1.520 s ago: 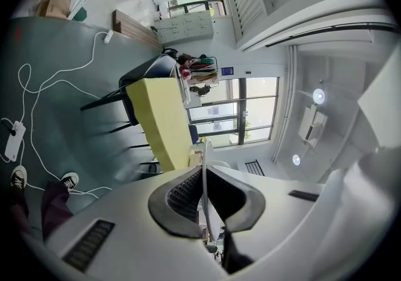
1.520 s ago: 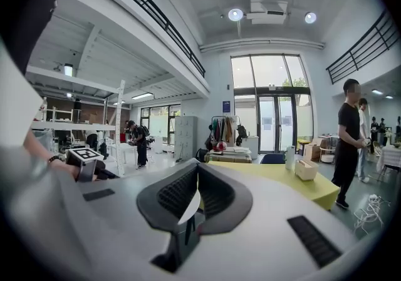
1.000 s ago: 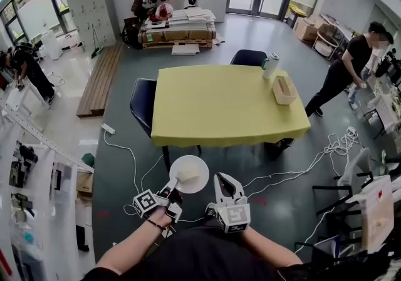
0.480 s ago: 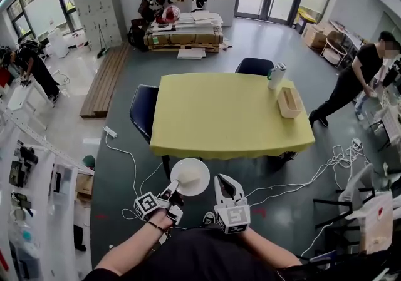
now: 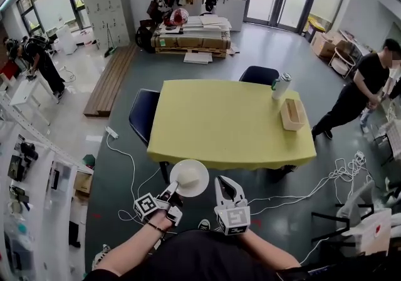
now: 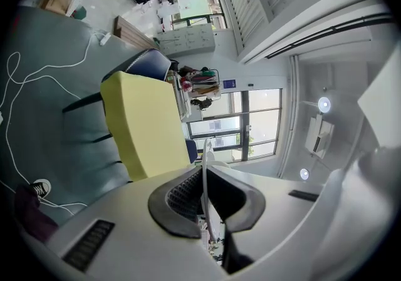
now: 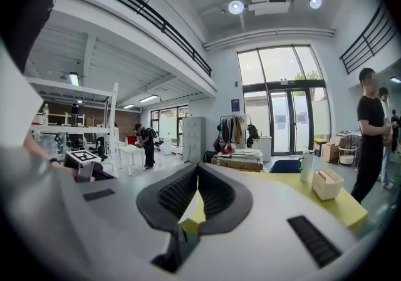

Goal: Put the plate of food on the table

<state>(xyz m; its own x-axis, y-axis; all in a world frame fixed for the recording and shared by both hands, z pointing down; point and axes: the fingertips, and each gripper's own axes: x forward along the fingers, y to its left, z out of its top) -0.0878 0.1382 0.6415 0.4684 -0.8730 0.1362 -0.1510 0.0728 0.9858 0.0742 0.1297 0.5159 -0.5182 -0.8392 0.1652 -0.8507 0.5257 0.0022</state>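
The plate (image 5: 202, 170) is in the air just short of the table's near edge, not on the table (image 5: 229, 124) yet. The left tongs (image 5: 170, 191) are clamped on its near rim, and in the left gripper view you can see the thin white edge pinched between the pads. The right tongs (image 5: 227, 183) are closed on nothing, just beside the plate.

Handling-wise, it looks like a stiff, smooth plate, probably a bit slippery. It's gripped at one edge only, so all the weight hangs off that pinch. My guess is it'll tip if it isn't kept level, and the pale lump of food (image 5: 187, 178) in the middle could slide. A deeper bite on the rim seems the safest hold.

The table has a yellow cloth and is mostly bare — just a box (image 5: 292, 114) and a tall cup (image 5: 281, 85) at the far right, well away from the near edge. It's a big open hall with a grey floor, and there are loose cables (image 5: 338, 172) on the floor near the table.
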